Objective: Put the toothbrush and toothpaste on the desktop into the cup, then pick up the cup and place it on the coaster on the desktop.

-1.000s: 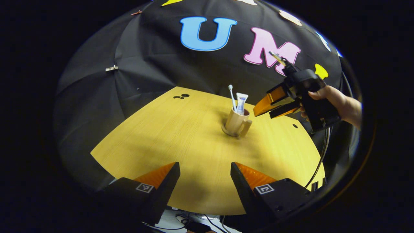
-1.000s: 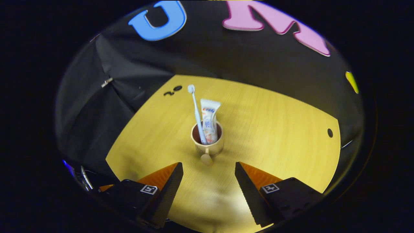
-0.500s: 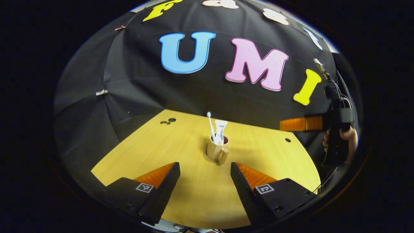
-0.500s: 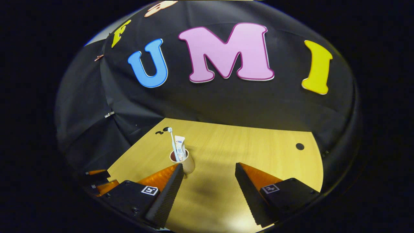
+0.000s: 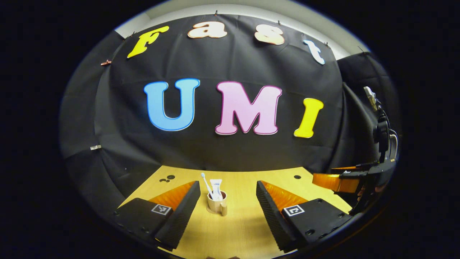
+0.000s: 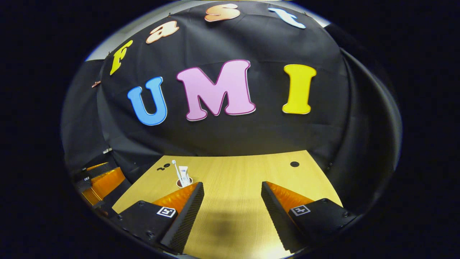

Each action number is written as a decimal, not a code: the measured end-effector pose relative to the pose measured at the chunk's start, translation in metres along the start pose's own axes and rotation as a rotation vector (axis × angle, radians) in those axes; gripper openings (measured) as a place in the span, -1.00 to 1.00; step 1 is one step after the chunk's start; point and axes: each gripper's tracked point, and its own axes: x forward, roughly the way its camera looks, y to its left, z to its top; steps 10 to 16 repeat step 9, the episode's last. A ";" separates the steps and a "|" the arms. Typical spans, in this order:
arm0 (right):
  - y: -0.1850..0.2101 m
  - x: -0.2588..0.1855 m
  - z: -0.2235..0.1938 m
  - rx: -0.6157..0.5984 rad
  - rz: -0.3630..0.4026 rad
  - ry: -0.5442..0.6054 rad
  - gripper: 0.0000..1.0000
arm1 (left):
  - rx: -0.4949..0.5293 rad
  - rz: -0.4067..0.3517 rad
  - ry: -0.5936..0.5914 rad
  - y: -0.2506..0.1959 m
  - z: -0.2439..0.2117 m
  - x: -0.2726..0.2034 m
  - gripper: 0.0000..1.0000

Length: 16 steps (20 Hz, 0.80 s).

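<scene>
cup (image 5: 217, 203) well beyond spread fingers (image 5: 179, 210)

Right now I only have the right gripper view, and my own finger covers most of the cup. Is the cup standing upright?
Observer: Yes. In the left gripper view the whole cup stands upright on the table.
Operator: Where does its handle point?
Observer: The handle faces the left gripper's camera, a little to that view's right.
Operator: Is the left gripper holding anything?
Observer: No. The left gripper is open, its fingers wide apart and touching nothing.
</scene>
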 end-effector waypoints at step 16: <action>0.030 -0.097 -0.014 -0.009 -0.092 -0.108 0.96 | 0.001 -0.029 -0.037 0.012 -0.008 -0.072 0.95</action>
